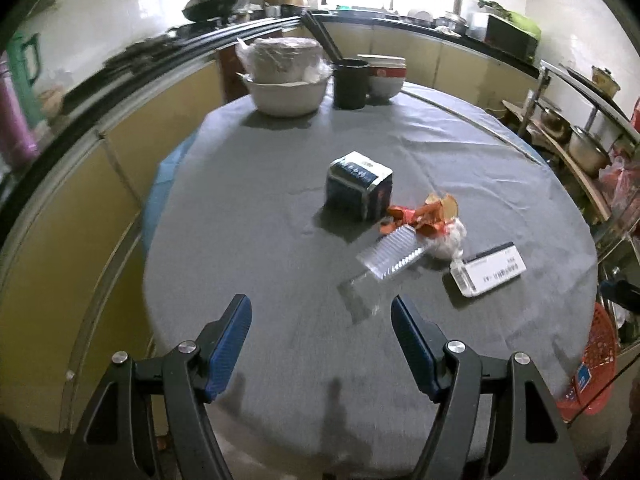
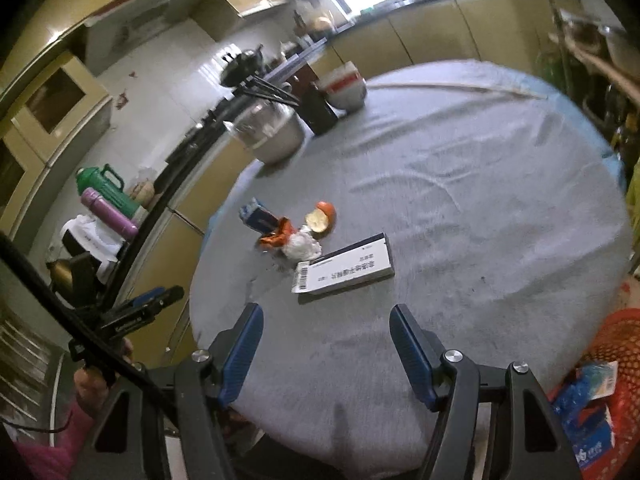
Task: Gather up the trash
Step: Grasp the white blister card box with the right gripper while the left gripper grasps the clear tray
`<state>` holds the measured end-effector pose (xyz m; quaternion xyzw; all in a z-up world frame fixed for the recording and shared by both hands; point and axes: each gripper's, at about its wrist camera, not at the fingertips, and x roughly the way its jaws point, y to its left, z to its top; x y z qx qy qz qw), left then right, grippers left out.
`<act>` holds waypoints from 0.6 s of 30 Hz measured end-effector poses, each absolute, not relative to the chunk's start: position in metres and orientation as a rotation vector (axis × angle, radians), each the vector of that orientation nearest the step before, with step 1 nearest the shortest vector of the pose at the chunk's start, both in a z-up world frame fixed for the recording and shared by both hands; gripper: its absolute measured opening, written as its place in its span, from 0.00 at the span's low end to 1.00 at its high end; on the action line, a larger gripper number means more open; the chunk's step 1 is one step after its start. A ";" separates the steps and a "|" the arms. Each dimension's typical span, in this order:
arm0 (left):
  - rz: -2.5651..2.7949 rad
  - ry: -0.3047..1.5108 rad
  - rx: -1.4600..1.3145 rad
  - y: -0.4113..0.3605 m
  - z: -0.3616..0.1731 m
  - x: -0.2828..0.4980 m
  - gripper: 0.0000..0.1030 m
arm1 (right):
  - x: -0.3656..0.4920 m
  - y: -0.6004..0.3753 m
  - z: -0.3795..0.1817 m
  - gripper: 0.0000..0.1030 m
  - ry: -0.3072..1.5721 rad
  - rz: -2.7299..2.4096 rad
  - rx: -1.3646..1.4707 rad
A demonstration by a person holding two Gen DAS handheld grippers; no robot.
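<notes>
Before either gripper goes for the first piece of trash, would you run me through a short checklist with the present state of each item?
1. Left gripper open and empty: ok.
2. Right gripper open and empty: ok.
3. Trash within view on the table: ok. Clear wrapper, white box, orange wrapper, tissue wad, peel and blue carton lie in one cluster.
4. Red basket at the table's edge, ready to receive: ok; it already holds a blue packet.
5. Pieces lying apart for a clean grasp: not ok; wrappers and tissue touch.
6. Whether the white box is empty: cannot tell.
</notes>
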<state>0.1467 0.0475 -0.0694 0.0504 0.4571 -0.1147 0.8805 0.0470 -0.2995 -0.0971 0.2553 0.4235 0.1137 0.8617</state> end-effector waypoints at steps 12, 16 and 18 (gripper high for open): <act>-0.601 0.982 0.163 0.004 -0.099 0.186 0.71 | 0.181 -0.299 -0.141 0.67 0.972 0.328 0.612; -0.696 1.009 0.166 -0.004 -0.107 0.199 0.71 | 0.212 -0.286 -0.163 0.67 1.044 0.384 0.629; -0.707 1.025 0.174 -0.007 -0.111 0.204 0.71 | 0.219 -0.279 -0.174 0.67 1.090 0.400 0.617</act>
